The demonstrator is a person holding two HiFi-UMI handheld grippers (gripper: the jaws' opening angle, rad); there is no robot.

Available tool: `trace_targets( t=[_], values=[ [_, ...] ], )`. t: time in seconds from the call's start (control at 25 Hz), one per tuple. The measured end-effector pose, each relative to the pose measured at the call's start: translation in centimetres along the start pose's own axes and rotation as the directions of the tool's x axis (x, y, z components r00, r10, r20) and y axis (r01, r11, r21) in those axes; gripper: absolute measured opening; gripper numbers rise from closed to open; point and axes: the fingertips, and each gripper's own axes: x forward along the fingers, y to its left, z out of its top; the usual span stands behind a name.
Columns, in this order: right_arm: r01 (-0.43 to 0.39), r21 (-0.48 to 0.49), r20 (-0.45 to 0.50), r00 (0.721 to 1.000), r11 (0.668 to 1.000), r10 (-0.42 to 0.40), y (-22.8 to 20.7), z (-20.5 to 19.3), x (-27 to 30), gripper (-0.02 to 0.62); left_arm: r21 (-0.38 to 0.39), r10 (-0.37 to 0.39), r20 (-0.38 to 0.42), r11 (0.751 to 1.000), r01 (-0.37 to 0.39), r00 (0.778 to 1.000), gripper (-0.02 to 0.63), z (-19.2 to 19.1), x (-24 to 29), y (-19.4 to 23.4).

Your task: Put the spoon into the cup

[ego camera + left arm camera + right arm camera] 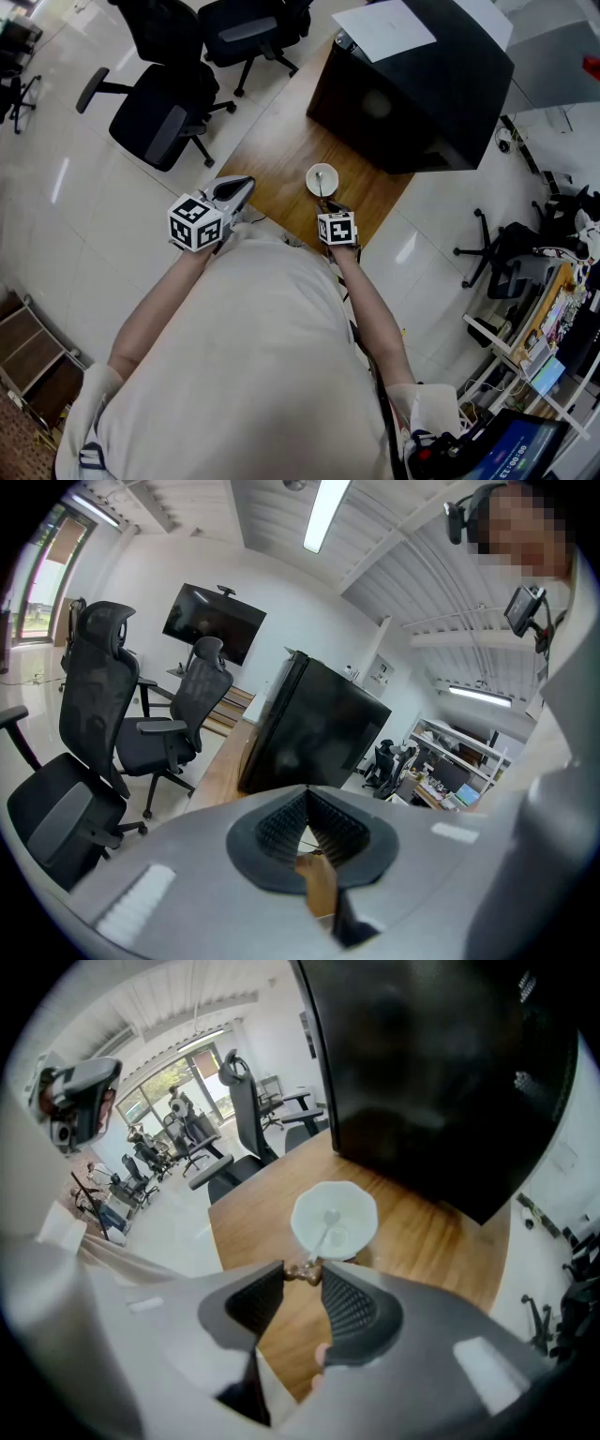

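A white cup (pixel 322 178) (pixel 349 1206) stands on the wooden table (pixel 272 159) near its front edge. A spoon (pixel 323 1232) (pixel 320 186) leans in it, bowl down inside the cup, its brown handle end sticking out towards me. My right gripper (pixel 302 1273) (pixel 328 202) points steeply down just in front of the cup, shut on that handle end. My left gripper (pixel 244 184) (pixel 306 799) hangs off the table's left front corner, well clear of the cup. Its jaws meet at the tips with nothing between them.
A big black box (pixel 412 84) (pixel 441 1063) fills the far end of the table just behind the cup, with white paper (pixel 384 28) on top. Black office chairs (pixel 159 112) (pixel 84 761) stand on the floor to the left.
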Motion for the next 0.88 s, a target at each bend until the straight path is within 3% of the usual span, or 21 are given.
trace_targets(
  t=[0.88],
  values=[
    [-0.001,0.032,0.058,0.998,0.999,-0.001,-0.2,1.4,0.3,0.13,0.004,-0.029,-0.03,1.0,0.029,0.999,0.0,1.1,0.9,1.0]
  ],
)
